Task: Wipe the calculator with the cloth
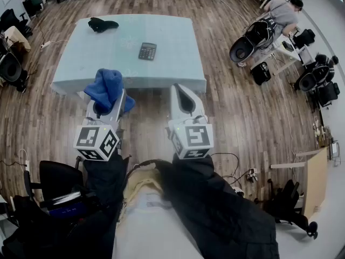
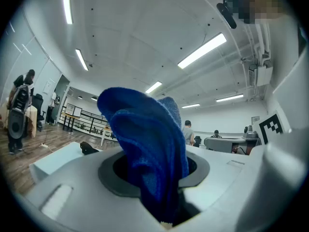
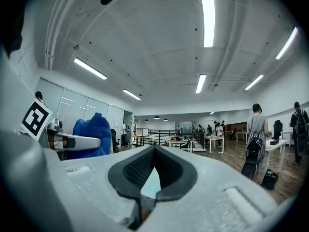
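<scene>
- At the far left corner of the pale blue table (image 1: pixel 75 63) lies a small black thing (image 1: pixel 102 24); what it is cannot be made out.
- The left gripper (image 1: pixel 116 99) is held in front of the table's near edge, over the wooden floor (image 1: pixel 242 117), with its marker cube toward the person.
- Its jaws are clenched on a blue cloth (image 1: pixel 107 86). In the left gripper view the cloth rises from between the jaws as a thick folded bunch and fills the middle of the picture.
- In the head view the bunched cloth overlaps the table's near edge, left of centre. Whether it touches the table cannot be told.
- The calculator (image 1: pixel 147 51) lies flat on the table, dark with its keys up, about the middle of the top. It is well apart from both grippers and from the cloth, and nothing touches it.
- The right gripper (image 1: pixel 177 88) is just beside the left one, also in front of the near edge, pointing toward the table.
- Its jaws are closed tip to tip with nothing held. In the right gripper view only a sliver of the pale table shows through the loop behind the tips.
- That same view shows the cloth at the far left, sticking up past the left gripper.
- At the far right of the head view a person (image 1: pixel 280 12) in a grey top stands among dark office chairs (image 1: pixel 248 42), well away from the table.
</scene>
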Demonstrator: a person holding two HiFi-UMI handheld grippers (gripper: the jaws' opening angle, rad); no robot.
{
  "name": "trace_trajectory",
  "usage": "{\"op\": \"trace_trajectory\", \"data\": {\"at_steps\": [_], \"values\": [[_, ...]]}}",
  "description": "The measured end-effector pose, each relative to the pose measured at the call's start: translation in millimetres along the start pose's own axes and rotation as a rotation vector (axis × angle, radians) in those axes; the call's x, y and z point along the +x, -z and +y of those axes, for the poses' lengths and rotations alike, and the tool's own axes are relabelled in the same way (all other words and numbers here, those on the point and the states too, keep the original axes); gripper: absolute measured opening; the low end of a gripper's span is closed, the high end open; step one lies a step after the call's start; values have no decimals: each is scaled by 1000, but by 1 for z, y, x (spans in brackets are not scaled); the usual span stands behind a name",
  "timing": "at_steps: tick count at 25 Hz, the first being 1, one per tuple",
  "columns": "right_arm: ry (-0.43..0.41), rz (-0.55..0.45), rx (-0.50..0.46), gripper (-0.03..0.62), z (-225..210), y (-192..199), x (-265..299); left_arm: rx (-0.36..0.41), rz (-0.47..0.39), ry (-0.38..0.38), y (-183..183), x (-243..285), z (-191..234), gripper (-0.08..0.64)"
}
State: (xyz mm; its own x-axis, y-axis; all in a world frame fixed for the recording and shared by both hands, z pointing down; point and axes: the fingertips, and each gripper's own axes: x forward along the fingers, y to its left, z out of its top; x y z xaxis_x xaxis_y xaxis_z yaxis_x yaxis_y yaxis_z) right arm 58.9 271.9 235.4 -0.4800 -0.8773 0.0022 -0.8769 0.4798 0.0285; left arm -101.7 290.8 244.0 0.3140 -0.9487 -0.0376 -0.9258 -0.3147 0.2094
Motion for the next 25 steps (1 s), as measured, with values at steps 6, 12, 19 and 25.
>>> {"op": "trace_trajectory", "data": {"at_steps": [6,12,19,25], "values": [[15,14,-2,-2,-2,3,1,-7,10,-1,4,0,1,167],[18,37,-3,-2,1,16,2,-18,23,-13,14,-4,9,167],[19,51,23,-2,14,21,8,-33,43,-26,17,-14,28,167],[23,83,38,-1,26,36,12,-52,71,-28,29,-23,43,167]]}}
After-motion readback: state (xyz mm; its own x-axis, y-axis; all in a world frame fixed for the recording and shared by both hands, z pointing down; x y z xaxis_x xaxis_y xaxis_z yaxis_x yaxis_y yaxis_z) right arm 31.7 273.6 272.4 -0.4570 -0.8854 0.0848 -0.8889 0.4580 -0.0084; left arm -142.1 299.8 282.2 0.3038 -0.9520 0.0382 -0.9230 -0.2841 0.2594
